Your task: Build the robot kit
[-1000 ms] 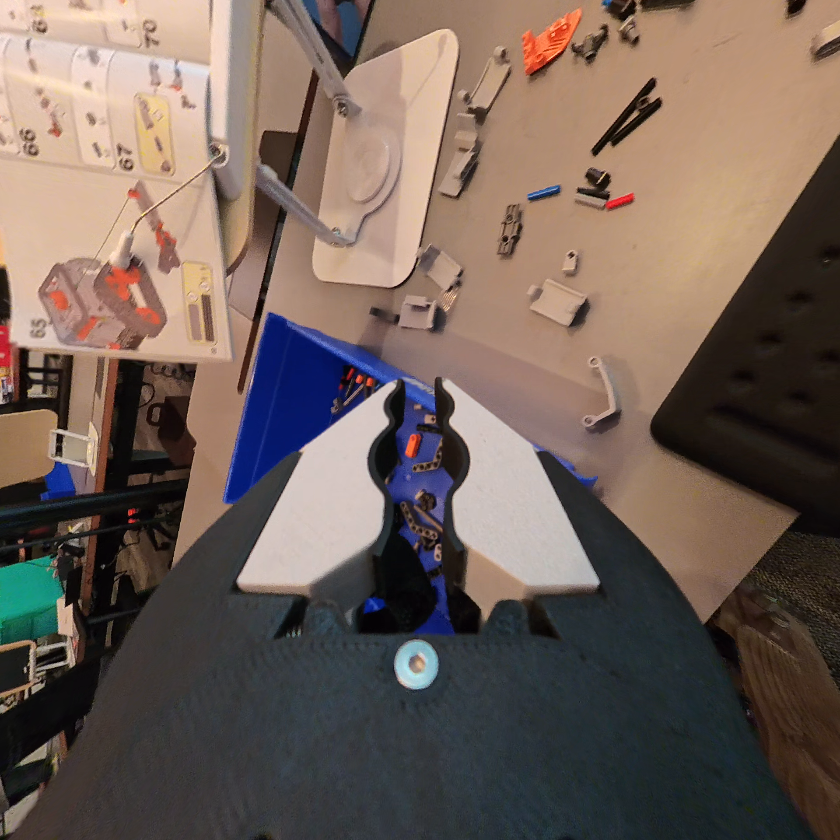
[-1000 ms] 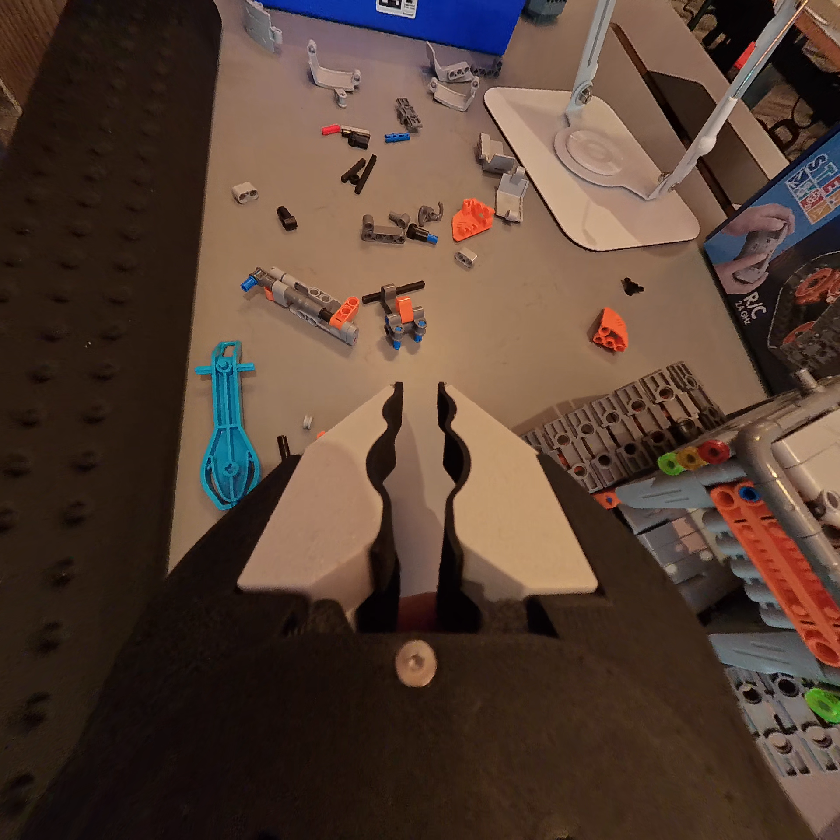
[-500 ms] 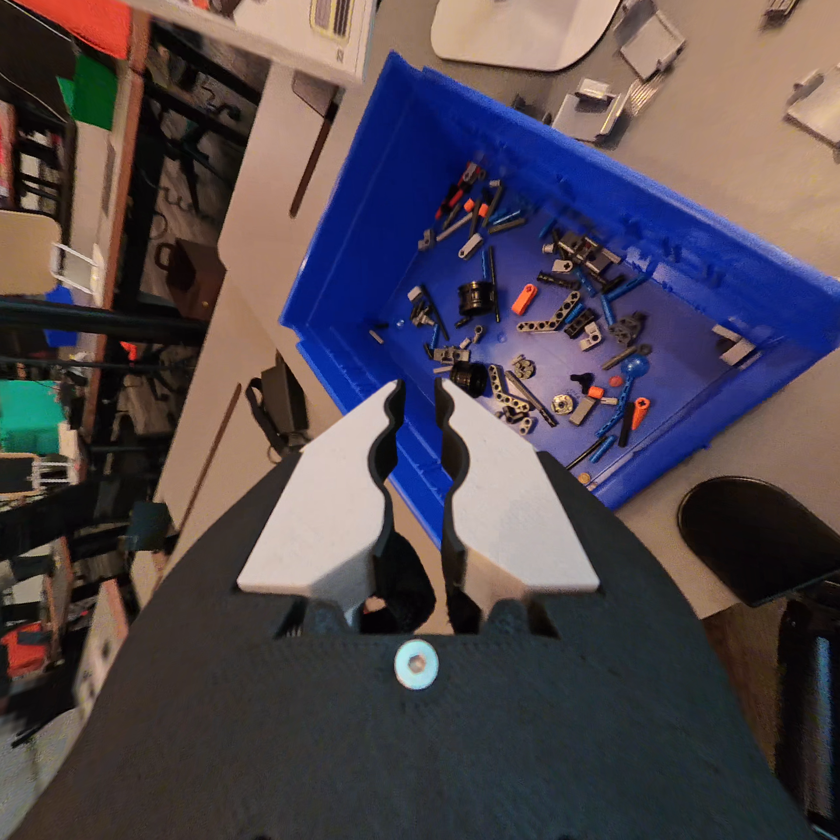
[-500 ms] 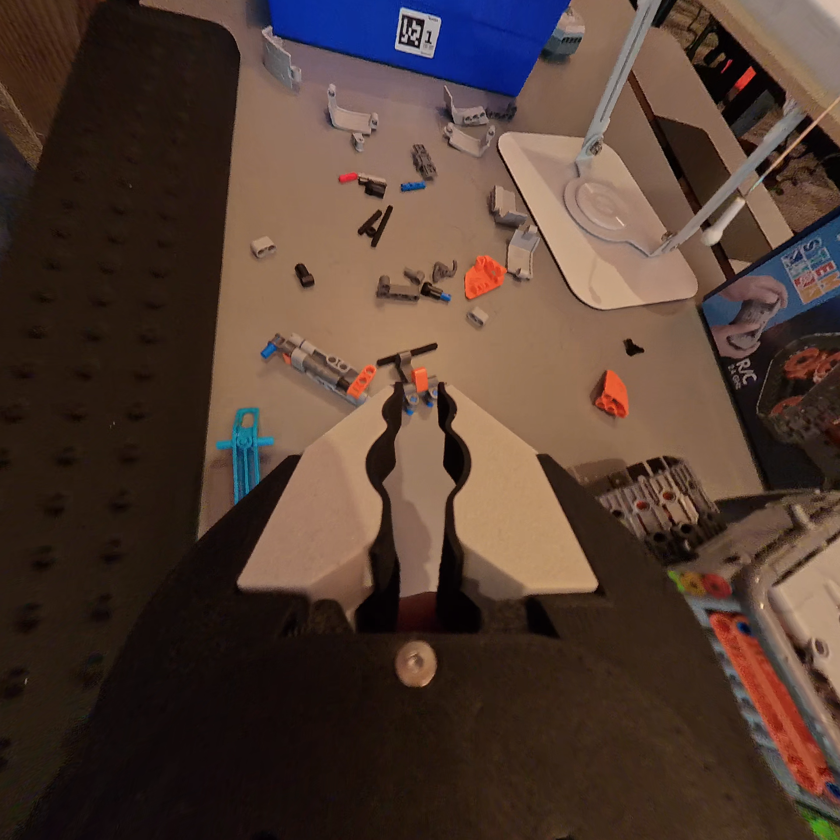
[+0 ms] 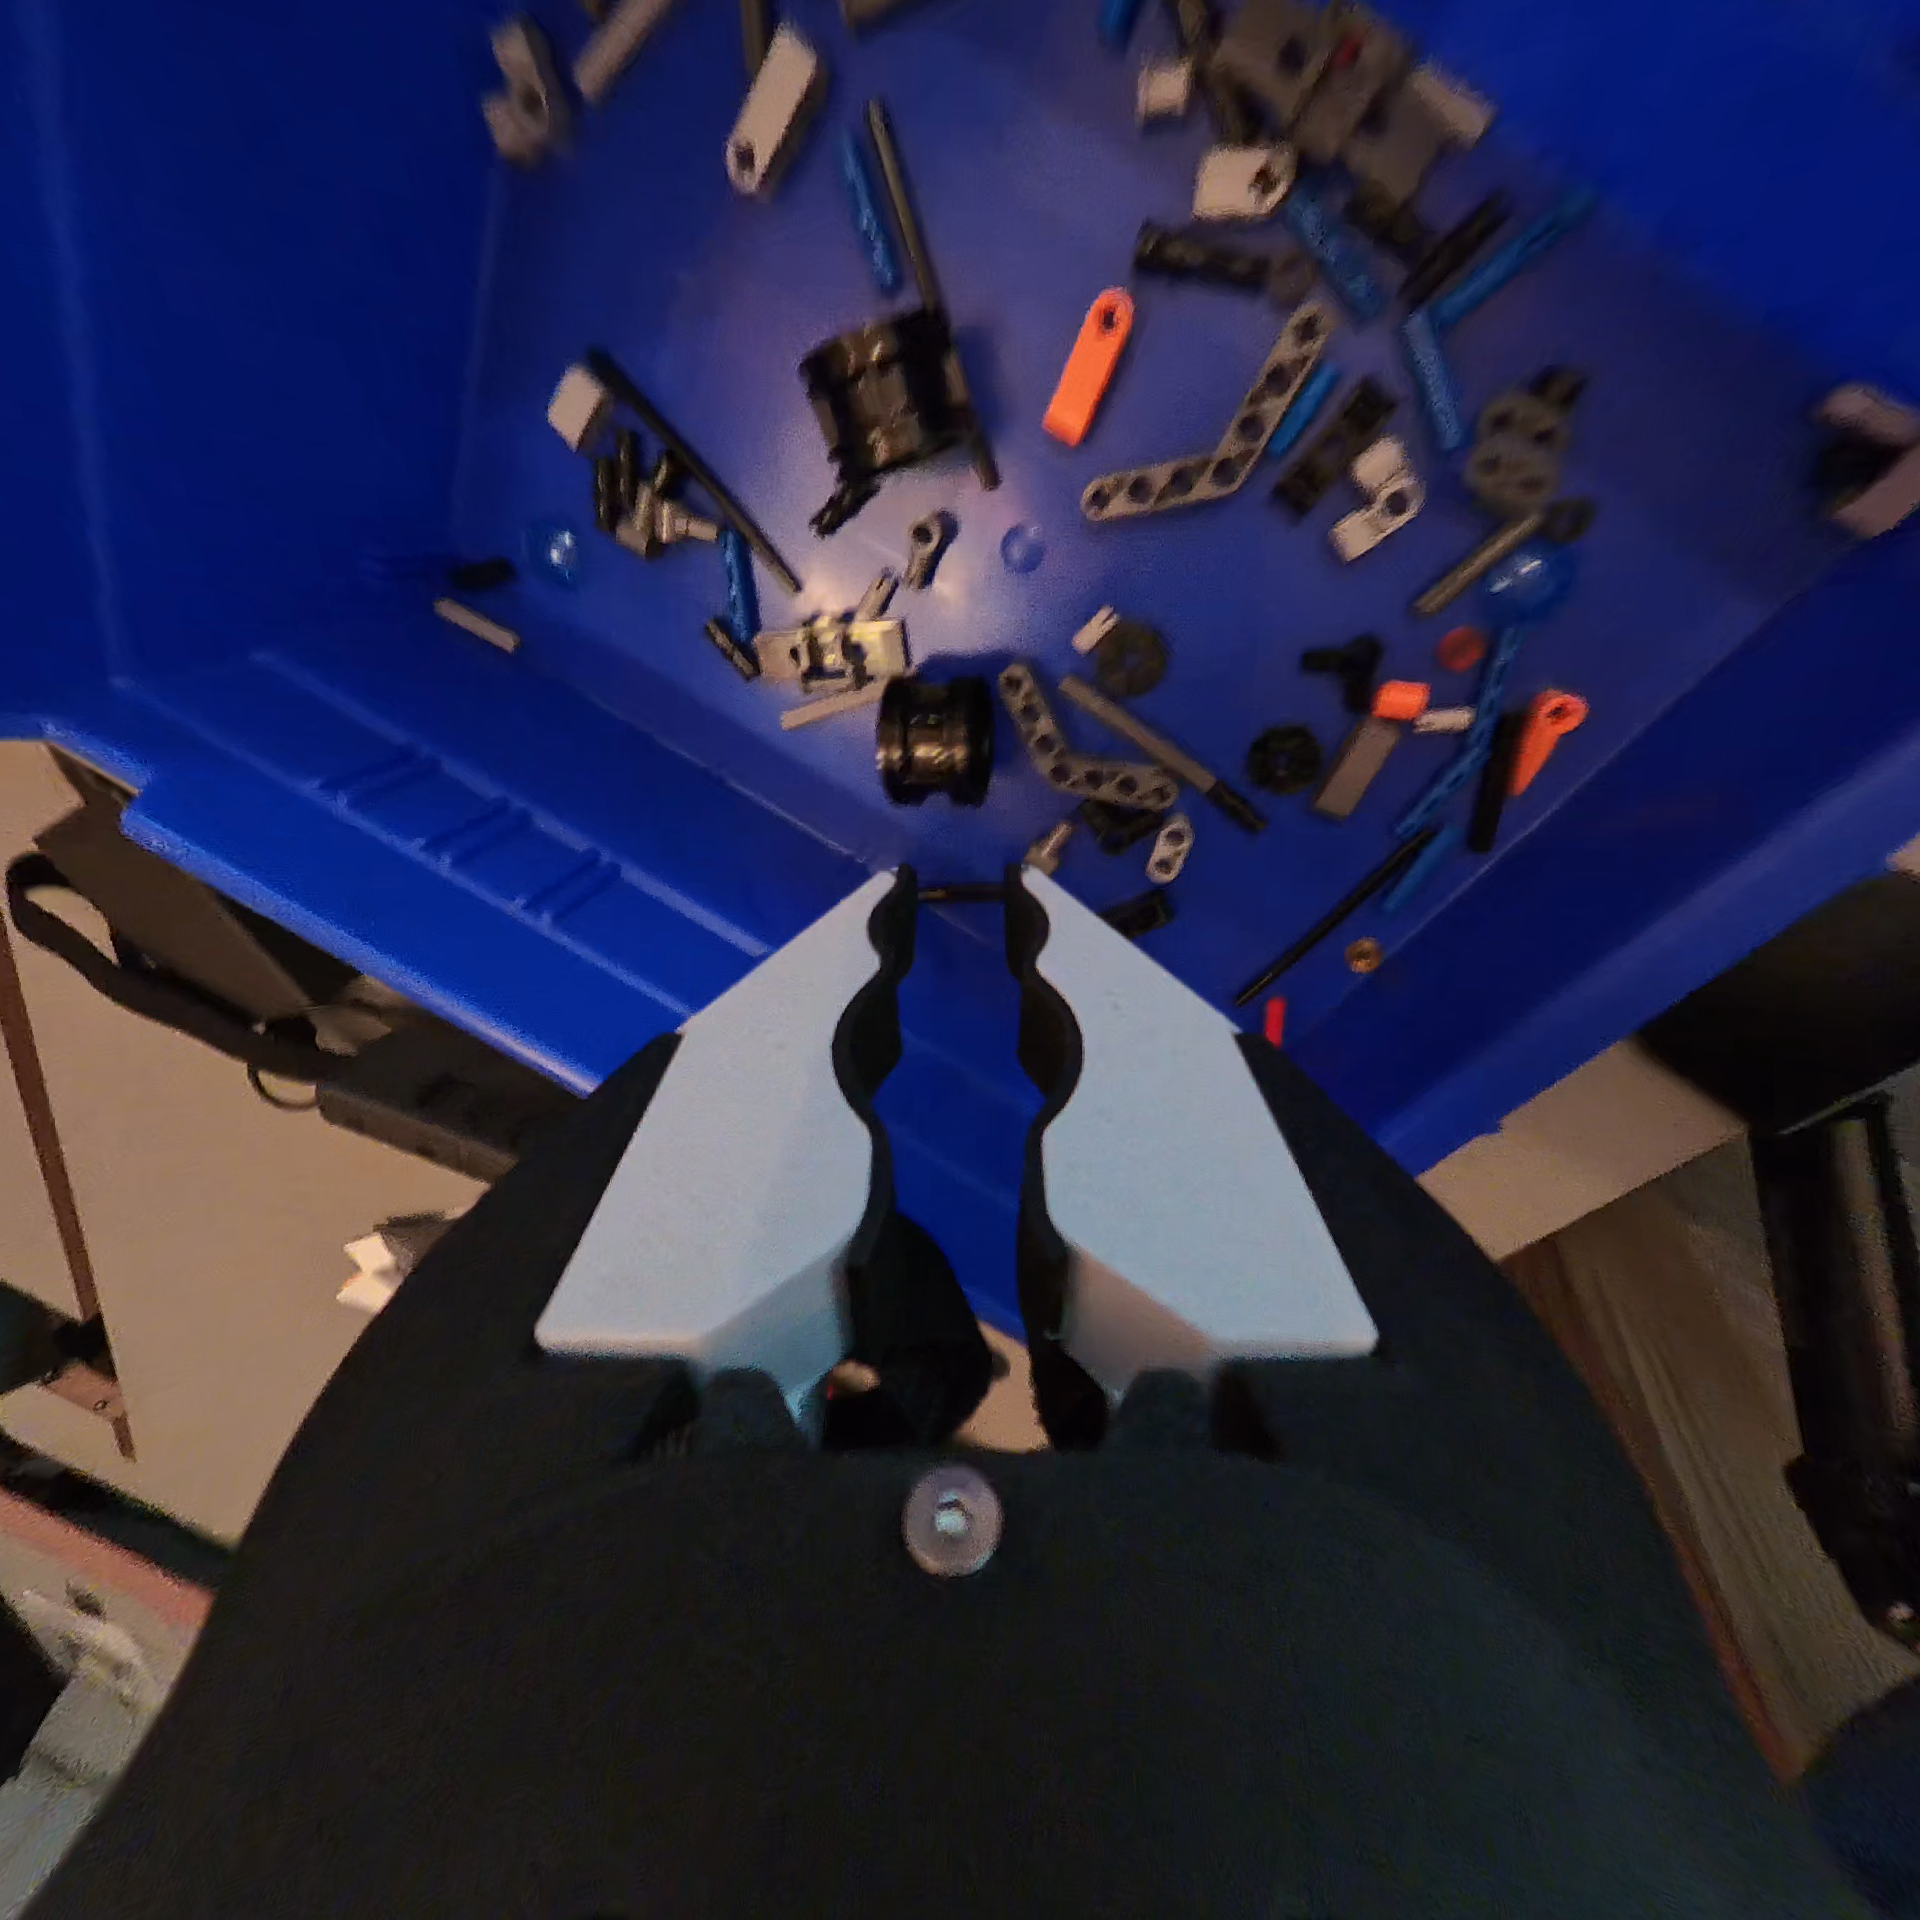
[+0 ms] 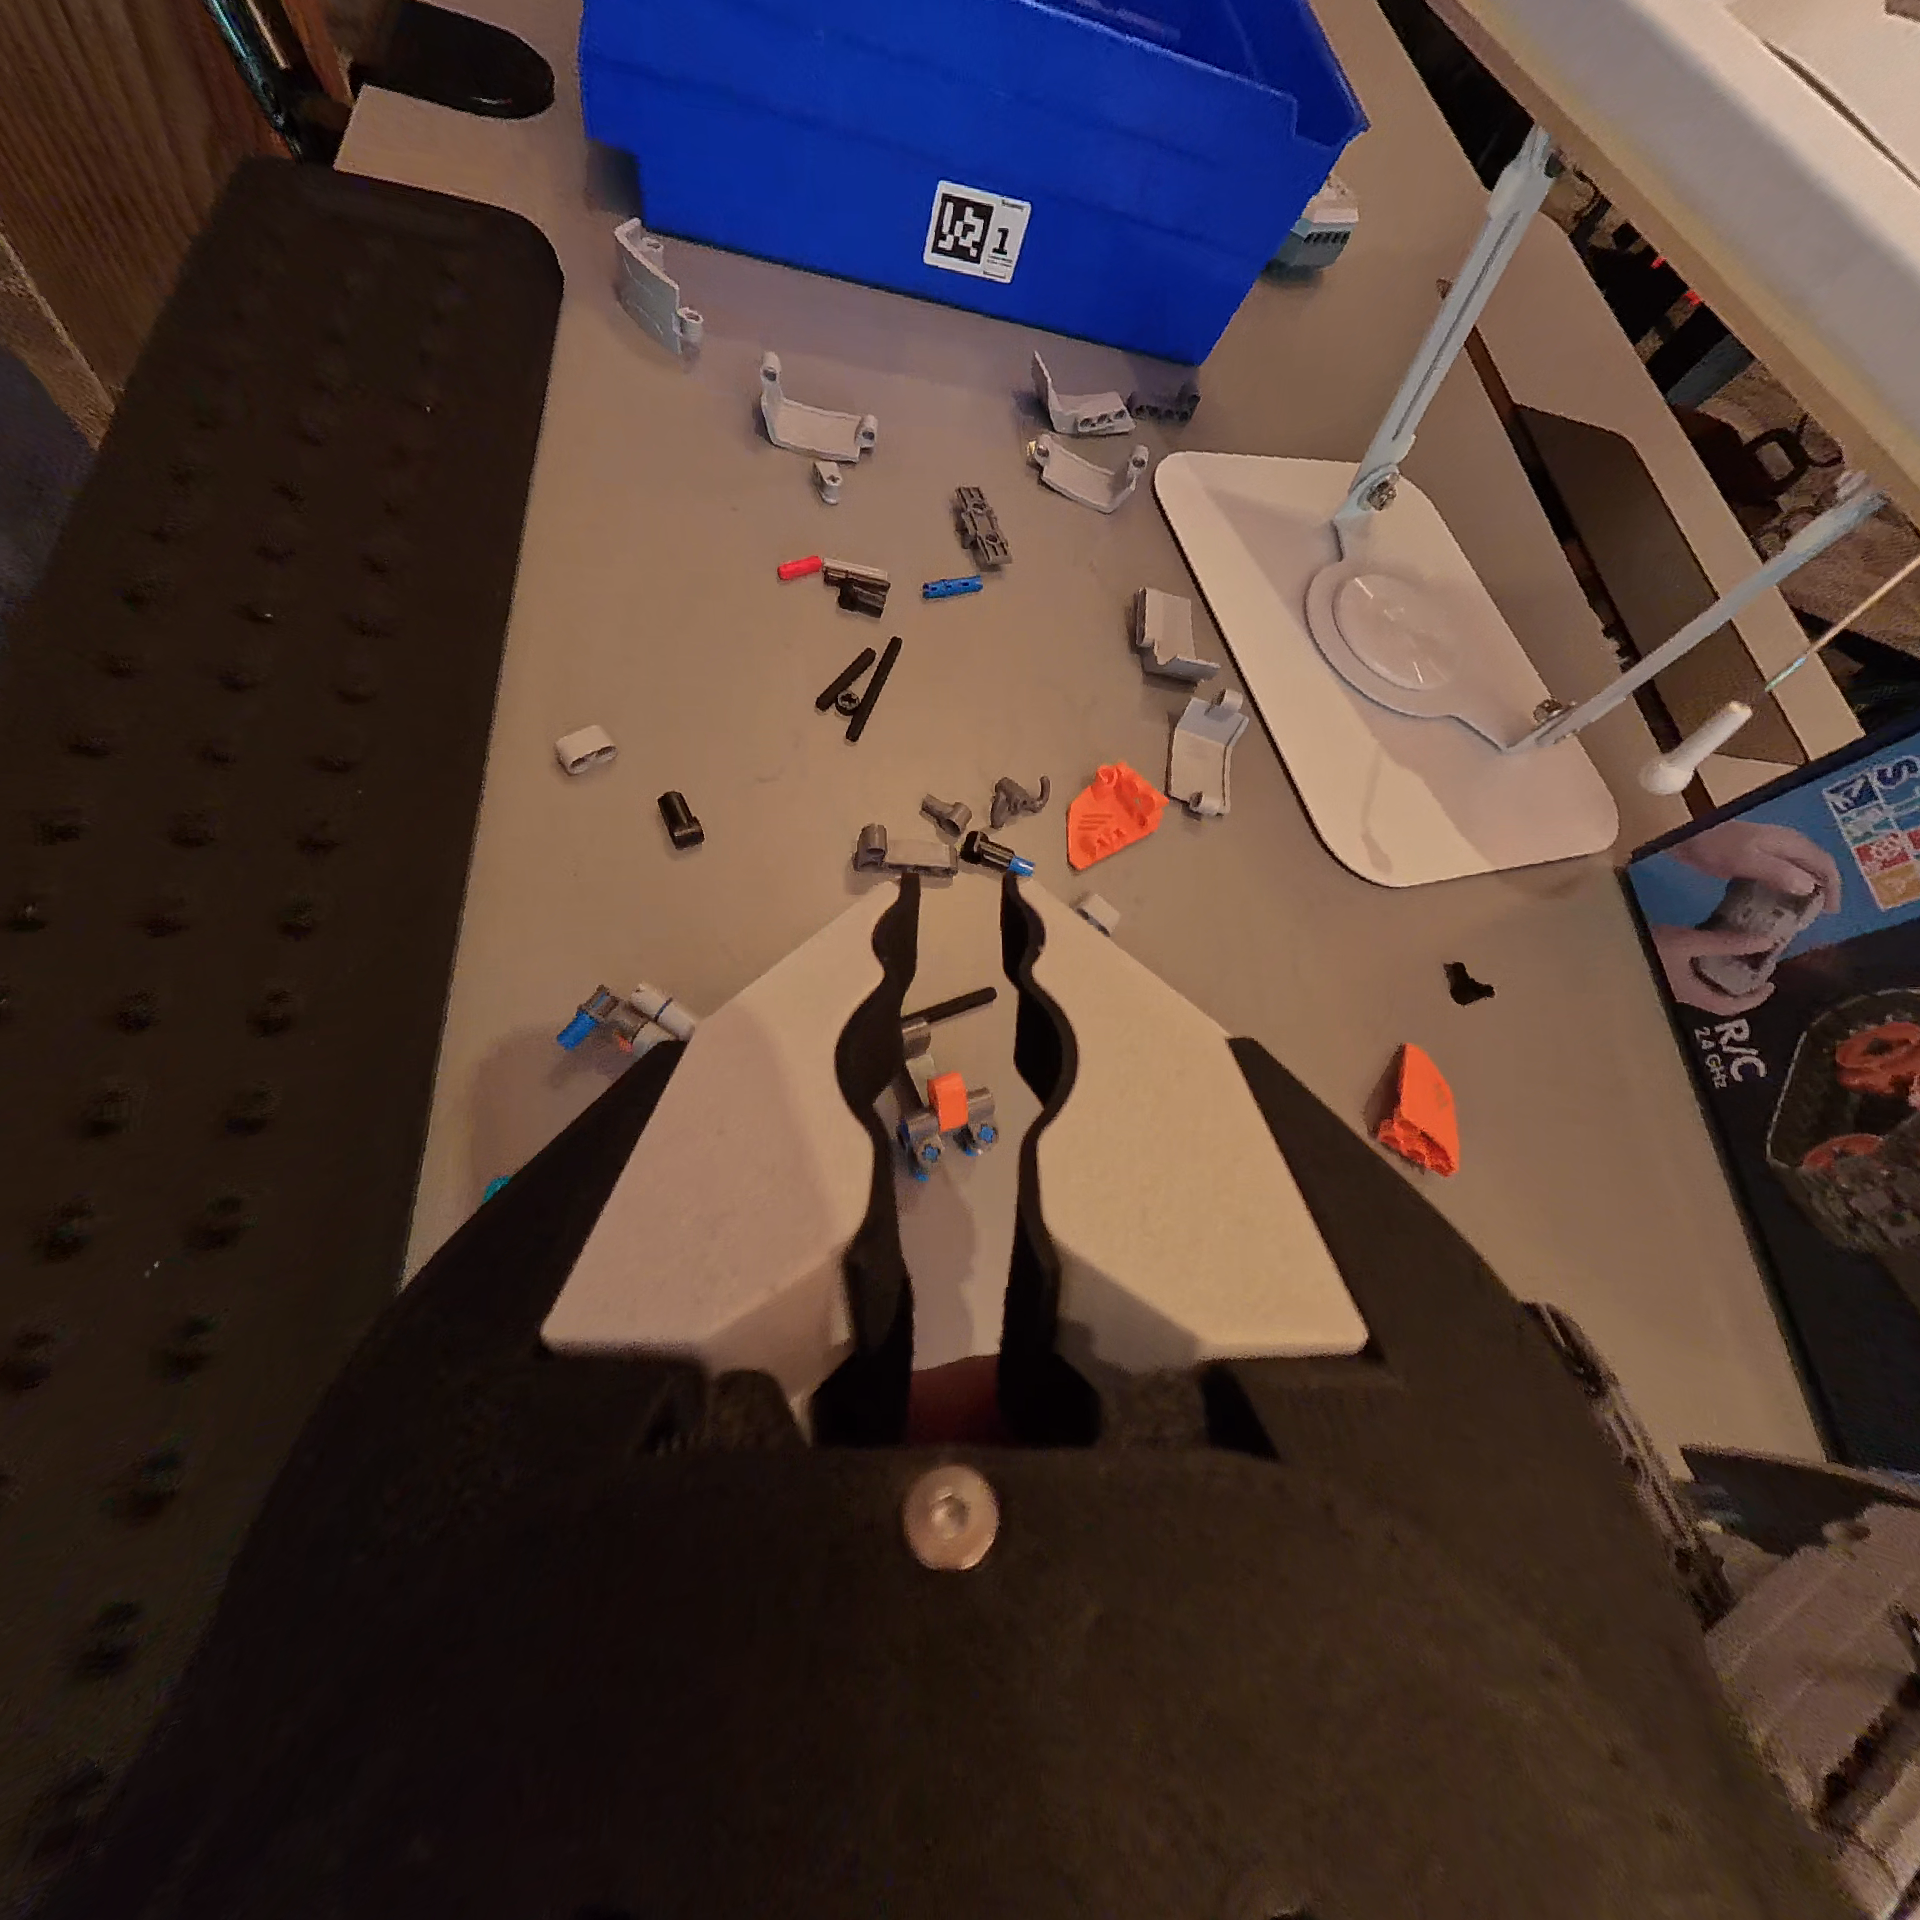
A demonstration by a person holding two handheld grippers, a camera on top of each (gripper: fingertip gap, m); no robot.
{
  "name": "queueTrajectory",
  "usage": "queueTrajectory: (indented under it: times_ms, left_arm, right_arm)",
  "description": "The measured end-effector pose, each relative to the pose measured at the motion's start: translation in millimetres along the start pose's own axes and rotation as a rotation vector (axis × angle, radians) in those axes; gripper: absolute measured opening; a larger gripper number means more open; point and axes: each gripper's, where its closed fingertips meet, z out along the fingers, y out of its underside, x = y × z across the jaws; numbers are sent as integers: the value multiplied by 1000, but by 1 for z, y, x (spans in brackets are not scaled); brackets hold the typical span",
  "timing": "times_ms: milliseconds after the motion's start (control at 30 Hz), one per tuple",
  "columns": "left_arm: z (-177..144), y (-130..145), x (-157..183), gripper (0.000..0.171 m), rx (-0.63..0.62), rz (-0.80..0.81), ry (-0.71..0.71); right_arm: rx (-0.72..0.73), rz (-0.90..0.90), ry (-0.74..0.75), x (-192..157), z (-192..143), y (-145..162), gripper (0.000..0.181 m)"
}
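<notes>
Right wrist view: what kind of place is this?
Probably a hobby or lab workbench for building a brick-kit model. Loose building pieces such as an orange panel scatter the grey table, a blue parts bin sits behind, and the kit's box lies alongside.

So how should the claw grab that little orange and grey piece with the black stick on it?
Probably by the orange and grey block, not the thin black stick. The block lies flat on the table, right between the open fingers of the right gripper, so coming straight down and closing on its two sides looks easiest.
</notes>
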Motion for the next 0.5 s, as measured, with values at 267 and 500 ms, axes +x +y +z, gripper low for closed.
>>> queueTrajectory:
  times_ms: [267,500]
  left_arm:
    - [32,34,1,20,-420,130,177]
    - [41,42,5,25,-452,229,135]
  right_arm:
    - [31,-42,-28,-9,-2,-4,13]
    - [62,-65,-62,-20,-10,-4,14]
